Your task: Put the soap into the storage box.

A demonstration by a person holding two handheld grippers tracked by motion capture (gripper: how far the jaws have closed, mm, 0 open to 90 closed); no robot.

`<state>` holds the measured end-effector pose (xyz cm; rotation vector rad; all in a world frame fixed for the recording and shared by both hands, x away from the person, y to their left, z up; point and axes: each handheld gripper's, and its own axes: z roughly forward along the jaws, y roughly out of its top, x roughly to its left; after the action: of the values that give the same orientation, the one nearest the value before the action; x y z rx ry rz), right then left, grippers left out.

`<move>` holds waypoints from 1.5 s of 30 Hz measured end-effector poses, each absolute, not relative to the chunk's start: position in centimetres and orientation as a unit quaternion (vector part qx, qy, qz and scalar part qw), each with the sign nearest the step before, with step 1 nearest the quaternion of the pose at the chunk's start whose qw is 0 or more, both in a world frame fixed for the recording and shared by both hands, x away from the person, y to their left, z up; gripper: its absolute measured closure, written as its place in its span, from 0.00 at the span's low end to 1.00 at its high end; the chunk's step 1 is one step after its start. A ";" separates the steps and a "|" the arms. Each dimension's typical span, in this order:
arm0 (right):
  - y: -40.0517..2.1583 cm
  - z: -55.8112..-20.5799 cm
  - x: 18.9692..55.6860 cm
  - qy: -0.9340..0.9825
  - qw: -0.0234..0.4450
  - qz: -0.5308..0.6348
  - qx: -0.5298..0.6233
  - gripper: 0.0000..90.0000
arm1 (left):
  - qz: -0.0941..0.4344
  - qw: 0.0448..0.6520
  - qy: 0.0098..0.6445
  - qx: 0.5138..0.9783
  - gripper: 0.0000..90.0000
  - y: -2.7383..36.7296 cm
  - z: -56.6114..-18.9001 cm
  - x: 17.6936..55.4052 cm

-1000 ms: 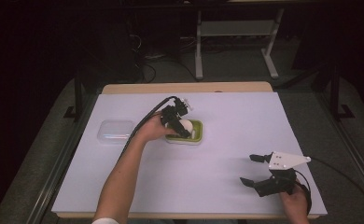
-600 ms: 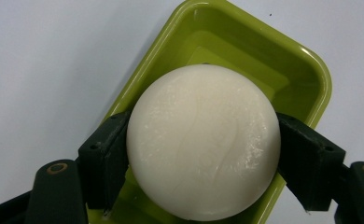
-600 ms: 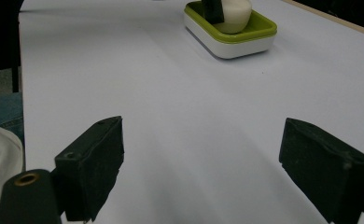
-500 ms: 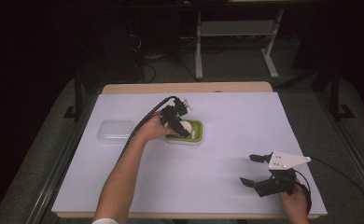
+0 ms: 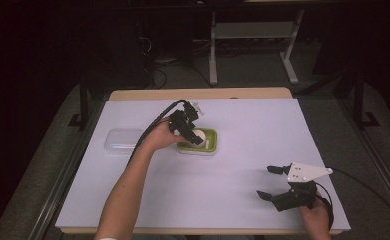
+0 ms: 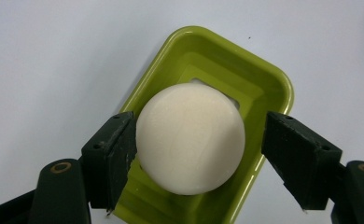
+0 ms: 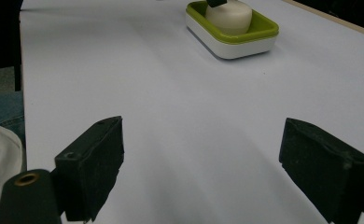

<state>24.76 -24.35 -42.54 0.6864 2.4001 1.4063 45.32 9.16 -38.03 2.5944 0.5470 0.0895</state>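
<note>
No brand, label or writing can be read on any of the things here. The left tongs (image 5: pixel 197 134) reach in from the near left, the bare forearm stretched diagonally across the table (image 5: pixel 263 125) and the hand (image 5: pixel 162 136) wrapped round the grip, tipped forward and down over the soap dish (image 5: pixel 209 146). In the left gripper view the jaws stand either side of the round cream soap (image 6: pixel 190 138) — the left-hand jaw touches its side or sits just against it, while the other stands a little clear, so the tongs are parted and not clamped on it. The soap lies in the green dish (image 6: pixel 264 81), resting over the dish's raised inner step; the dish has a green tray on a white base and sits near the middle of the white table covering. Just left of the forearm lies a clear plastic lid (image 5: pixel 121 140), flat on the table and apart from the dish.

The right tongs (image 5: pixel 272 182) rest low near the table's near right corner, held from below by the right hand (image 5: pixel 316 216), their jaws spread wide — nothing between them — and aimed across the table toward the dish (image 7: pixel 231 32), which stands well apart from them.
</note>
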 end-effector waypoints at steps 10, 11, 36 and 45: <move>-24.4 -42.6 24.7 0.829 0.138 0.485 0.241 0.15 | 0.037 0.252 0.195 0.947 0.28 9.3 -37.5 44.7; -24.4 -42.6 24.7 0.829 0.139 0.485 0.241 0.15 | 0.036 0.254 0.196 0.946 0.28 9.3 -37.5 44.6; -24.8 -42.5 24.6 0.828 0.142 0.482 0.251 0.15 | 0.041 0.264 0.184 0.946 0.26 10.6 -36.8 42.3; -24.8 -42.5 24.5 0.828 0.143 0.481 0.252 0.15 | 0.040 0.273 0.183 0.944 0.24 11.9 -36.6 41.0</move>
<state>24.53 -24.77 -42.45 0.7279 2.3870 1.3861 41.00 11.88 -36.65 2.5391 0.4928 0.1079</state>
